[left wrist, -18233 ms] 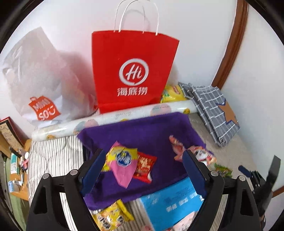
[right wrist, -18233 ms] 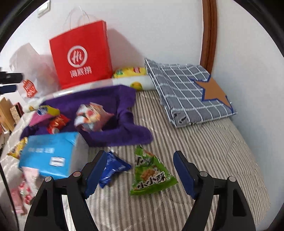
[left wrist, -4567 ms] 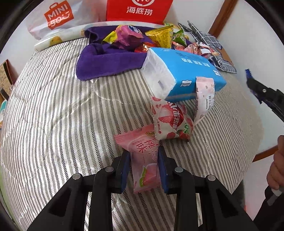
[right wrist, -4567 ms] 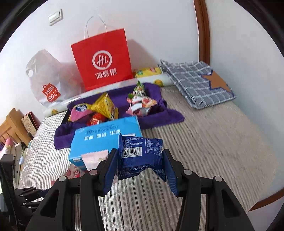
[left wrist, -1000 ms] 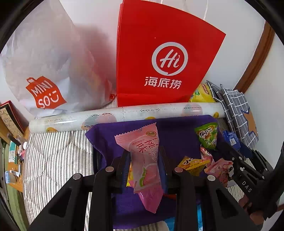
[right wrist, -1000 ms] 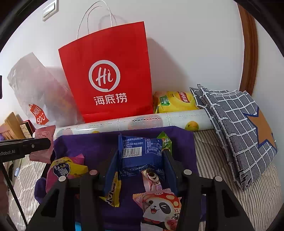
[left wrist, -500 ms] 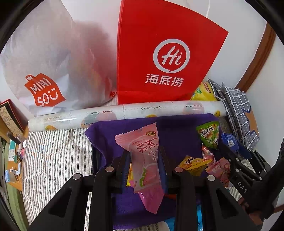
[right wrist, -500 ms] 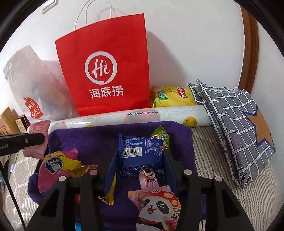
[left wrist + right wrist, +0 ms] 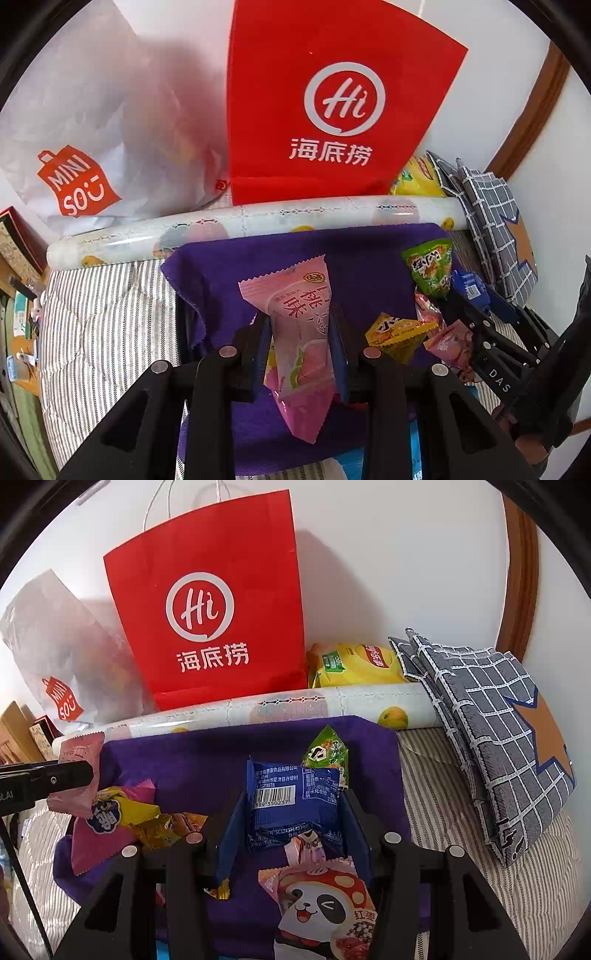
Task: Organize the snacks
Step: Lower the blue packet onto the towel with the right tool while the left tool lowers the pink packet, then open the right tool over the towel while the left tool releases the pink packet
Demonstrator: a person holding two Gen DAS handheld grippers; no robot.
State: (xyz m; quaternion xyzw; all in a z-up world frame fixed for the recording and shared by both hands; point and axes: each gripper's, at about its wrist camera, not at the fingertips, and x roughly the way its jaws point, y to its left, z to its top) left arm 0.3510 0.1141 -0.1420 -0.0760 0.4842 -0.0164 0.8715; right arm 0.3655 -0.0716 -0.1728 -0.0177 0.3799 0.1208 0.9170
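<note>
In the left wrist view, the left gripper had its jaws drawn close, clamped on the sides of a pink peach-flavour snack packet that stood upright between them, its crimped top above the fingertips and its tail hanging below. The packet hung over a purple towel spread on the striped bedcover. On the towel to the right lay a green snack packet and a yellow one (with pink wrappers just beside it). Behind the towel ran a patterned roll, and behind that stood a red paper bag and a white plastic bag.

In the right wrist view, the right gripper was likewise nearly closed, its jaws pinching a dark blue snack packet by both edges, barcode side facing the camera, above the same towel. Beneath it lay a panda-printed packet; the green packet showed just behind. At the left edge the other gripper's finger pressed the pink packet. A folded grey checked cloth lay to the right.
</note>
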